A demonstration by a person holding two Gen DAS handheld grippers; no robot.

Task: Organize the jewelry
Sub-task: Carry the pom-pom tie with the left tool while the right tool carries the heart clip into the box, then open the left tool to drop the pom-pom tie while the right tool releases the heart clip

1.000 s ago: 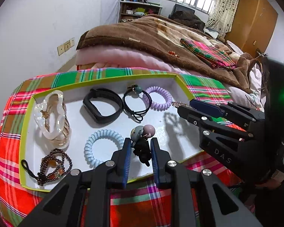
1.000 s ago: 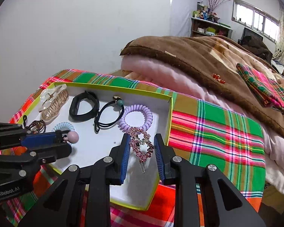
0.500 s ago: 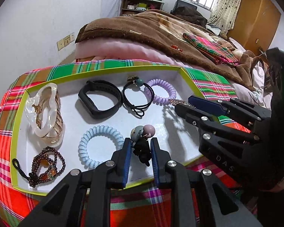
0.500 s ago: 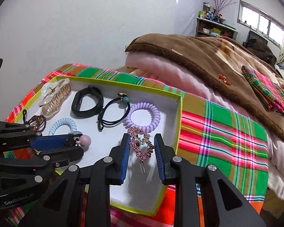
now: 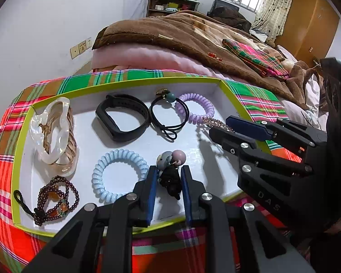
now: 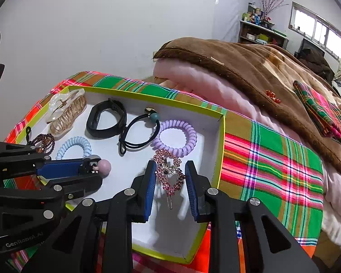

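A white tray with a yellow-green rim (image 6: 220, 150) sits on a plaid cloth (image 6: 270, 159) below and ahead of both tongs.

The right gripper (image 6: 169, 179) is clenched on a pink rhinestone hair clip (image 6: 169, 173). The clip's long axis runs along the fingers, its metal tail toward the camera and its jewelled loops pointing forward, over the near right part of the tray. Just ahead of it lies a purple coil hair tie (image 6: 177, 136).

The left gripper (image 5: 169, 182) pinches a small doll charm (image 5: 170, 173) with narrow jaws. The charm stands roughly upright, its grey head and pink ball above the fingertips and its black body between the blue pads (image 5: 151, 195). Just left of these fingers lies a blue coil hair tie (image 5: 118, 173), and farther ahead a black wristband (image 5: 122, 120).
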